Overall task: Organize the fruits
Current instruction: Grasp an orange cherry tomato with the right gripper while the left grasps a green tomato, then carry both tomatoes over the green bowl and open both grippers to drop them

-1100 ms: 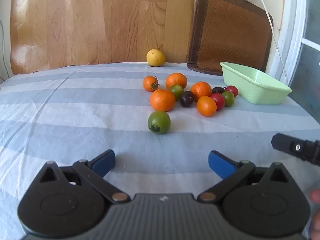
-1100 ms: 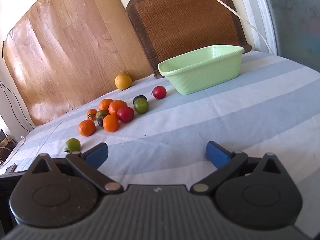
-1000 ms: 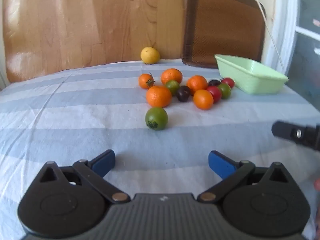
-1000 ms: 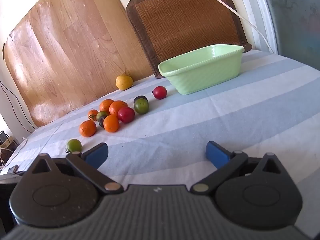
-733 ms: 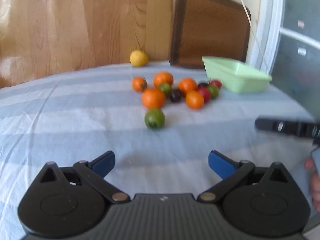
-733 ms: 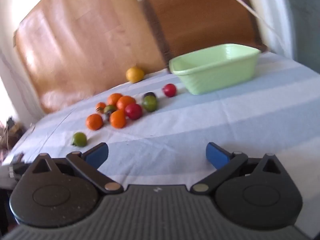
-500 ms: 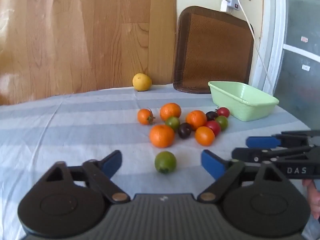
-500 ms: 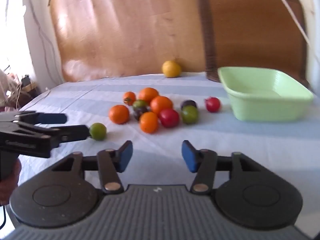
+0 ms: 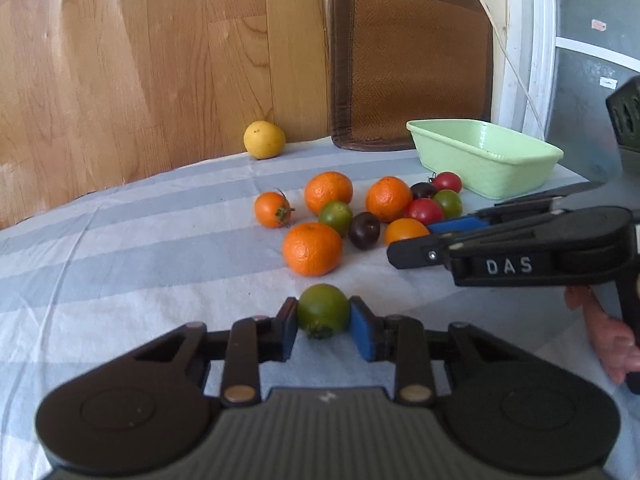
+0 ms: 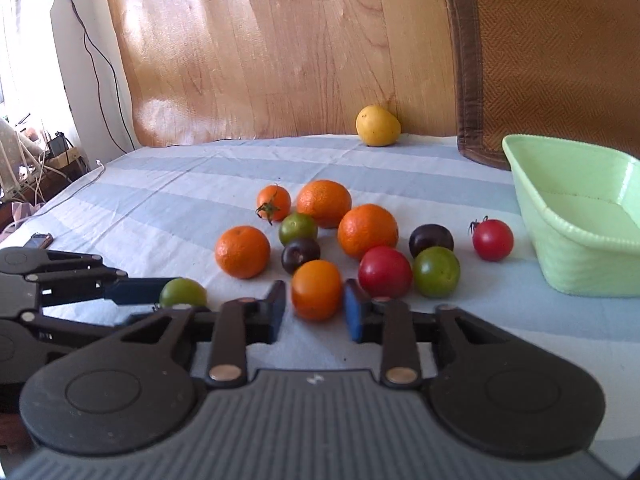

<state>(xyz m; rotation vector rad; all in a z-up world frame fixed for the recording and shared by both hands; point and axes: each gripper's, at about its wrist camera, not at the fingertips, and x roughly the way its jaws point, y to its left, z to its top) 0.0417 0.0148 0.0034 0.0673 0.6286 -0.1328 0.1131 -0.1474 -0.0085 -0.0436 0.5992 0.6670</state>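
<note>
A: Green tomato [image 9: 323, 309] sits between the blue pads [image 9: 362, 334] of the left gripper [image 9: 323, 330]; the jaws have just been closing and now both pads press its sides, so it is pinched, low on the striped cloth [image 9: 120, 264]

B: And the right gripper [image 10: 316, 316]?

A: Its jaws have also just been closing. A small orange fruit [image 10: 317, 290] is between its pads [image 10: 352, 316]; the right pad touches it, at the left one I cannot tell, so a firm pinch is not sure

B: Where are the other fruits?

A: From the orange fruit, a red tomato [image 10: 385, 272] is at 2 o'clock, a dark plum [image 10: 300, 254] at 11, a mandarin [image 10: 242, 252] at 10. The green basket [image 10: 576, 256] stands at 3 o'clock, well apart, with no fruit seen inside. A yellow fruit [image 10: 377, 125] lies at 12, against the wooden board [image 10: 280, 48]
</note>
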